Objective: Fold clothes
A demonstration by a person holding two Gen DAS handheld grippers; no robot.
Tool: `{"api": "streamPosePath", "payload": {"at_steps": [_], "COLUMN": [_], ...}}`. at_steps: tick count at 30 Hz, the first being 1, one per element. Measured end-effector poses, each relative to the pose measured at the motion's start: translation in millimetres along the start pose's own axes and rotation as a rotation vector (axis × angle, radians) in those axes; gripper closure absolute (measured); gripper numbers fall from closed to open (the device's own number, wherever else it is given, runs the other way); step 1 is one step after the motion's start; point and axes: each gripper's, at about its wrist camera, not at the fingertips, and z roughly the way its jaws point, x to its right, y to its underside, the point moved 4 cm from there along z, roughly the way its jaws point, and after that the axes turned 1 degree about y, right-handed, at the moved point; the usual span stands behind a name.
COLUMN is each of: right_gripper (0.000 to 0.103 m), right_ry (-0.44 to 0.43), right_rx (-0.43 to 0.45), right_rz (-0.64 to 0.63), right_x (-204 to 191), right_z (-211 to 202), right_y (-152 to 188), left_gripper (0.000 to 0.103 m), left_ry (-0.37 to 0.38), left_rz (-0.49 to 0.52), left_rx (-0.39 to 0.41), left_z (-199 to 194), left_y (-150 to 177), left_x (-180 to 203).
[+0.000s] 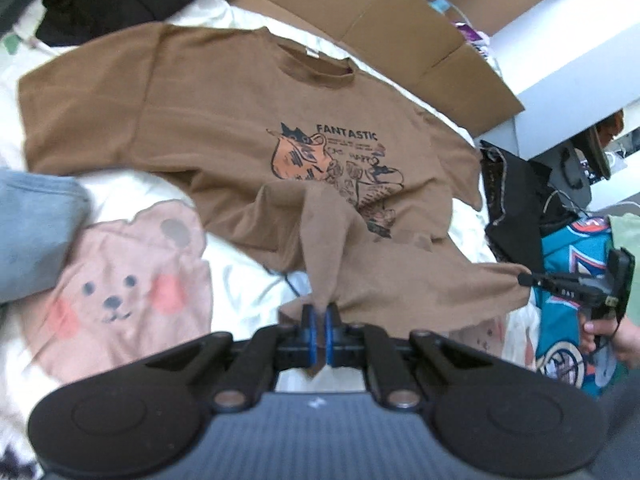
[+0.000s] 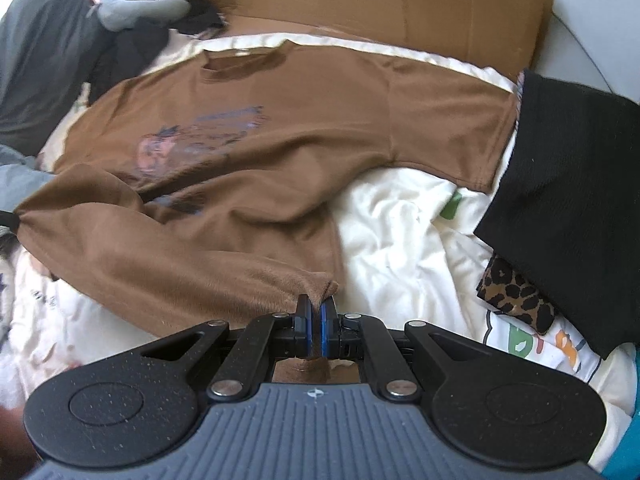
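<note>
**Both claws pinch the hem of the brown T-shirt**

The left gripper [image 1: 320, 314] has its 2 blue pads pressed together on a raised fold of the brown T-shirt [image 1: 208, 108], at the hem edge nearest it. The right gripper [image 2: 315, 310] is likewise clamped on the hem corner directly in front of its fingers. Beyond both claws the shirt spreads over a cream duvet [image 2: 400, 224], collar farthest away.

The only container is a flattened cardboard box [image 1: 380, 12] past the collar; nothing shows inside it.

In the right wrist view the chest print [image 2: 192, 140] is smeared and unreadable. Right of the right claw, a black garment [image 2: 568, 184] partly covers a leopard-print cloth [image 2: 516, 296]. Left of the left claw, a bear-face fabric [image 1: 120, 280] runs under the gripper body.
</note>
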Motion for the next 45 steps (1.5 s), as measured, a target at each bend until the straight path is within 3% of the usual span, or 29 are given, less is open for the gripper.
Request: {"api": "streamPosePath", "payload": {"at_steps": [9, 14, 24, 36, 41, 45], "right_gripper": [0.101, 0.101, 0.101, 0.101, 0.101, 0.101], "right_ry": [-0.048, -0.066, -0.022, 0.083, 0.107, 0.122], "right_rx": [0.035, 0.041, -0.012, -0.101, -0.125, -0.140], "right_rz": [-0.042, -0.049, -0.008, 0.026, 0.029, 0.052], "right_x": [-24.8, -29.3, -17.5, 4.5, 6.4, 12.0], "right_z": [-42.5, -48.5, -13.5, 11.4, 20.0, 22.4], "right_y": [-1.7, 2.2, 28.2, 42.1, 44.4, 50.2], "left_gripper": [0.099, 0.099, 0.099, 0.097, 0.086, 0.078], "left_ry": [0.013, -0.003, -0.031, 0.068, 0.097, 0.145], "left_rz": [0.009, 0.037, 0.019, -0.033, -0.039, -0.058], "left_rx": [0.049, 0.020, -0.072, -0.154, -0.211, -0.205], "left_z": [-70.4, -78.0, -3.3, 89.7, 116.4, 103.0], "left_y": [19.0, 29.7, 53.3, 73.2, 81.1, 86.1], "left_x": [19.2, 21.4, 1.2, 3.1, 6.9, 2.4]}}
